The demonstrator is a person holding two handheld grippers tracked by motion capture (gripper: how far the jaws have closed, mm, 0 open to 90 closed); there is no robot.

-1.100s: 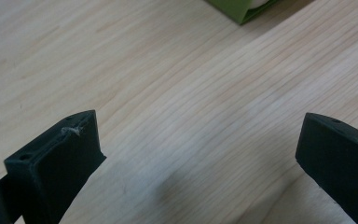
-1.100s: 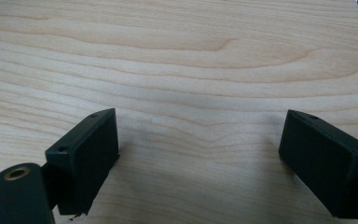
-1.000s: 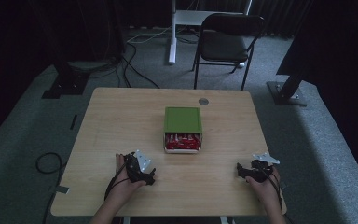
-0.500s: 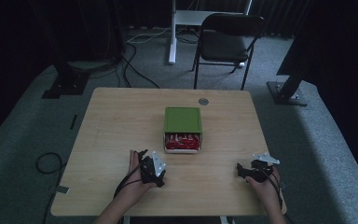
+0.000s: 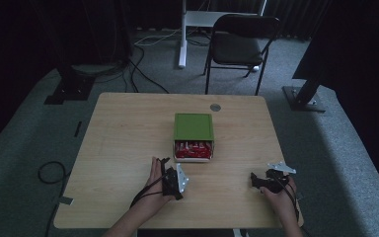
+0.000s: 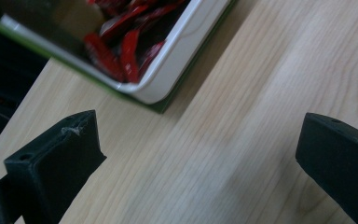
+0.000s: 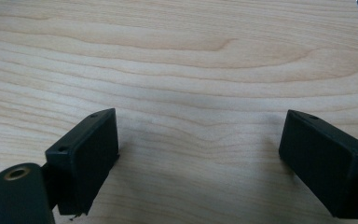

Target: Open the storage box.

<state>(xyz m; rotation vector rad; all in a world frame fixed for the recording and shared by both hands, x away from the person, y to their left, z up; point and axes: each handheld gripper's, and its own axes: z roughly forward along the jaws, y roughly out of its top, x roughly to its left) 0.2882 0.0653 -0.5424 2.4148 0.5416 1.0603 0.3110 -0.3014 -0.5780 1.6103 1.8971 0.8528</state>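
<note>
Since a second ago, a shift of the left gripper (image 5: 171, 178) away from the table's near-left part, in toward the middle of the near edge; no visible change at the right gripper (image 5: 268, 181).

Left jaws spread wide with nothing between them, seen in the left gripper view (image 6: 196, 140) over bare wood, pointing at the near corner of the white tray (image 6: 168, 70). Just beyond that rim, red packets (image 6: 121, 51) heaped inside, slightly blurred. From above, tray (image 5: 193, 157) sitting at the middle of the table (image 5: 128, 123), its open front toward the near edge, half pulled out from under a green box (image 5: 193, 127). Left gripper near that open front, not touching.

Right jaws likewise parted and empty (image 7: 200, 154), low over plain wood near the near-right corner, well apart from the box.

Probably an approach to the packets, judging by the aim of the left jaws.

To do it well:
- Keep the jaws open until past the tray rim.
- Square up to the open front instead of the corner, to avoid knocking the rim and sliding the whole box.
- Come in low and pick one packet at the top of the heap, closing across its narrow side.
- Bring the right gripper over to steady the green box if the tray starts to slide.
</note>
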